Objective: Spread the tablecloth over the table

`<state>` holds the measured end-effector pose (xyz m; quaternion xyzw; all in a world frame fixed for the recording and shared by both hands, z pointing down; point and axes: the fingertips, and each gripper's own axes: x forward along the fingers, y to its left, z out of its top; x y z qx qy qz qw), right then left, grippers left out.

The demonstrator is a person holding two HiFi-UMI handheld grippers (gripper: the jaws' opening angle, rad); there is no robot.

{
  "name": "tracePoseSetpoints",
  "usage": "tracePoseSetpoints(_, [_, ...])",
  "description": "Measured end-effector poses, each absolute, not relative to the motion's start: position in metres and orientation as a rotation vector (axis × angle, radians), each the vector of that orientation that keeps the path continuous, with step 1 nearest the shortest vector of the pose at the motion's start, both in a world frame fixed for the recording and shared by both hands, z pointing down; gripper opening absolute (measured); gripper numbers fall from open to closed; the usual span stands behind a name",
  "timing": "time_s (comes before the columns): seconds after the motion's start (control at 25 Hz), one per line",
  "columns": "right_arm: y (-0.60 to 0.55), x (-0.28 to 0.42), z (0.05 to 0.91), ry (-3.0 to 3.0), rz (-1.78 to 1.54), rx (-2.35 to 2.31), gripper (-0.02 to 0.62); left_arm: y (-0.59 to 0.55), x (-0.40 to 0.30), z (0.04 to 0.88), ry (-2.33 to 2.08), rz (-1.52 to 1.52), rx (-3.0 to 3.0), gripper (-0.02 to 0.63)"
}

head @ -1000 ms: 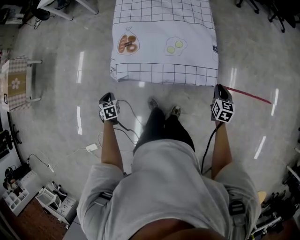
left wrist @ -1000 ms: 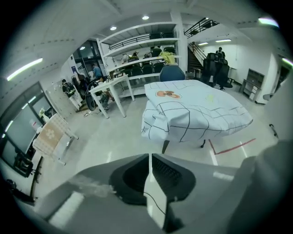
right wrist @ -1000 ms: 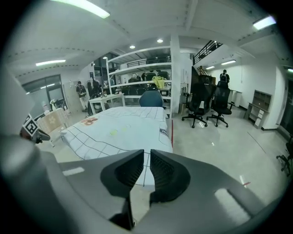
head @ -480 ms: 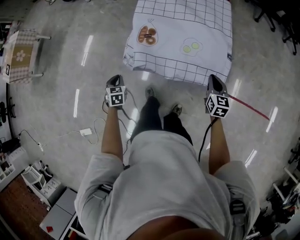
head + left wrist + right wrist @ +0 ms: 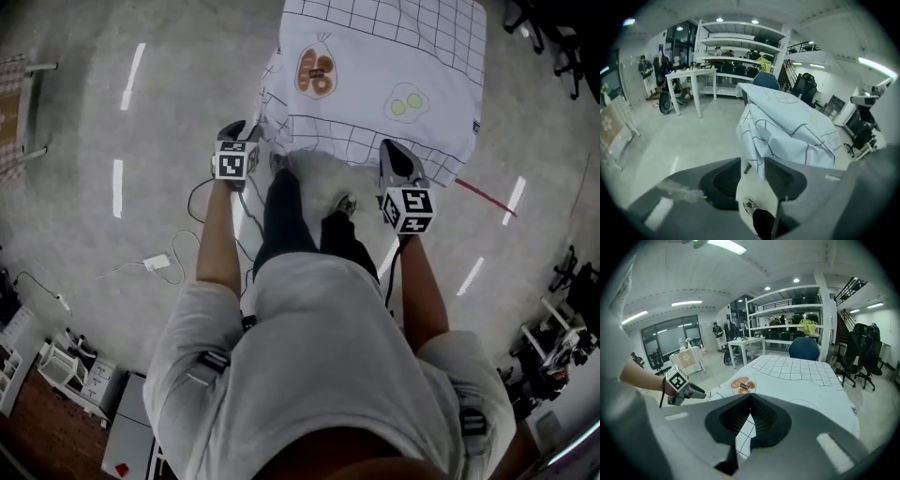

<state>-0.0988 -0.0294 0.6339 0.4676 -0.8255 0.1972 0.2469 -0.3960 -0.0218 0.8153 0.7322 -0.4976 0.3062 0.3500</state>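
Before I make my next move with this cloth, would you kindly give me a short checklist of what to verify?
1. Left tool clamped on the tablecloth: ok, its jaws are shut on the bunched near-left corner.
2. Right tool clamped on the near edge: ok, cloth sits pinched between its jaws.
3. Near-left corner lying smooth: not ok, it is gathered into folds.
4. Printed top flat: ok, smooth around the bread print and the egg print.
5. Floor by the feet free of snags: not ok, a cable with a white adapter lies left of the legs.
6. Far edge overhang: cannot tell, the head view cuts it off.
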Motion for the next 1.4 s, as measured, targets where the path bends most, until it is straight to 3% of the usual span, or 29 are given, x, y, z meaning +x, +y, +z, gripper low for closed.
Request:
tracePoseSetpoints(0.2, [-0.046,-0.132,0.64,-2.192,0.579,1.326,0.008,-0.043,-0.378,0.851,-1.009,0.723,1.878,0.178])
tracePoseSetpoints(0.24, [-0.05,-0.137,0.639,-2.185,0.582,1.335,0.008,-0.044,-0.376,0.854,-0.987,0.731,1.883,0.139])
tracePoseSetpoints(0.28, [-0.052,-0.141,0.638,-2.182,0.583,1.343,0.008,-0.046,-0.377,0.853,-0.991,0.75,1.896,0.059])
tracePoseSetpoints(0.36, [-0.054,-0.149,0.635,-2.183,0.583,1.342,0.008,-0.047,-0.386,0.84,-1.052,0.77,1.915,0.026])
tracePoseSetpoints(0.68, [-0.072,-0.176,0.657,-2.313,0.584,1.199,0.008,-0.043,-0.463,0.75,-1.386,0.516,1.727,0.025])
tracePoseSetpoints(0.92, [-0.063,-0.173,0.634,-2.374,0.533,1.219,0.008,-0.007,-0.446,0.776,-1.378,0.849,1.726,0.057])
tracePoseSetpoints(1.2, [-0.051,-0.121,0.597,-2.42,0.464,1.296,0.008,-0.001,-0.422,0.733,-1.713,0.827,1.647,0.055])
tracePoseSetpoints(1.4, [-0.044,-0.103,0.586,-2.475,0.471,1.303,0.008,0.055,-0.472,0.713,-1.982,0.757,1.284,0.054])
